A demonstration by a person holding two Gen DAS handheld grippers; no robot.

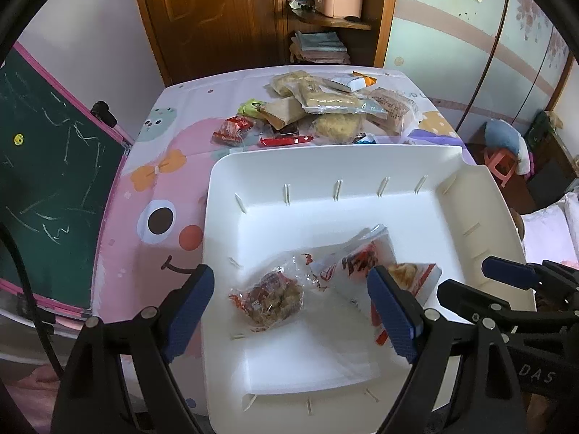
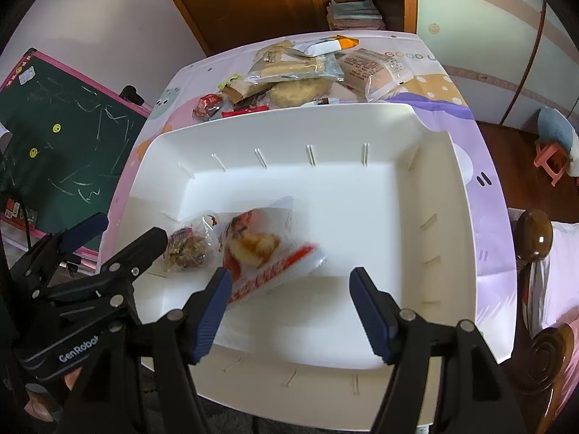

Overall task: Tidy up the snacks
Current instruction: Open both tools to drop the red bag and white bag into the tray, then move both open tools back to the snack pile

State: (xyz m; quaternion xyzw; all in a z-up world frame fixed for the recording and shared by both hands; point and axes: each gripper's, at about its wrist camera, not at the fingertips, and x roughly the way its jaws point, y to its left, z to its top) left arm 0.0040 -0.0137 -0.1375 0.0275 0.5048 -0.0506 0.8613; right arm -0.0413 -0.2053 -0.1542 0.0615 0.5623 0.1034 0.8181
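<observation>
A white tray [image 1: 325, 155] [image 2: 289, 115] sits on the cartoon tablecloth. On its floor lie a clear packet of brown snack [image 1: 271, 300] [image 2: 186, 249] and a white-and-red packet [image 1: 362, 264] [image 2: 260, 249], side by side. My left gripper [image 1: 291, 311] [image 2: 119, 235] hangs open over the clear packet, and its pads stand apart from it. To its right, my right gripper [image 2: 291, 307] [image 1: 481, 282] is open above bare tray floor, its left finger close to the white-and-red packet's edge. A pile of loose snacks [image 1: 325, 108] [image 2: 296, 72] lies beyond the tray's far rim.
A green chalkboard [image 1: 43, 181] with a pink frame leans at the table's left. A wooden door and shelves stand behind the table. A pink stool [image 1: 501, 166] is on the floor at the right, and a wooden bedpost [image 2: 532, 231] rises near the tray's right side.
</observation>
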